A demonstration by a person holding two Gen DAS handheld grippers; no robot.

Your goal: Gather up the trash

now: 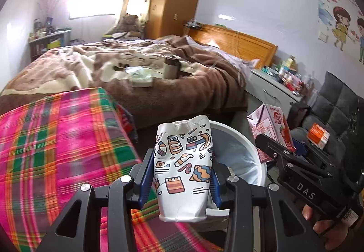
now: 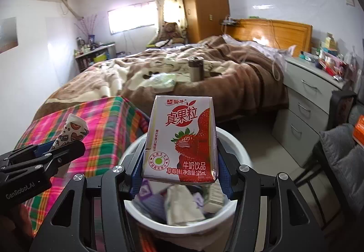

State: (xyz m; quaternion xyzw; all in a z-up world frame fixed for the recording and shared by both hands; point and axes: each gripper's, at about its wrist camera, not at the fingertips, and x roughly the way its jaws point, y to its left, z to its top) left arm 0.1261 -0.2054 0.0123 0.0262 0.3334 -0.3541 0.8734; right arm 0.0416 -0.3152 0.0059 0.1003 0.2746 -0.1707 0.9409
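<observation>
My left gripper (image 1: 182,172) is shut on a crushed white paper cup (image 1: 184,167) with coloured doodles, held beside the plaid table and at the near left rim of the white trash bin (image 1: 238,136). My right gripper (image 2: 180,161) is shut on a strawberry milk carton (image 2: 180,138), held directly above the bin (image 2: 243,149), which holds several pieces of trash. The carton also shows in the left wrist view (image 1: 270,127), and the cup in the right wrist view (image 2: 70,131).
A table with a pink and green plaid cloth (image 1: 56,149) stands left of the bin. Behind is a bed with a brown blanket (image 2: 204,70) carrying a tumbler (image 2: 195,69) and a plastic bag (image 2: 162,79). A grey drawer unit (image 2: 307,102) and dark sofa (image 1: 329,111) are on the right.
</observation>
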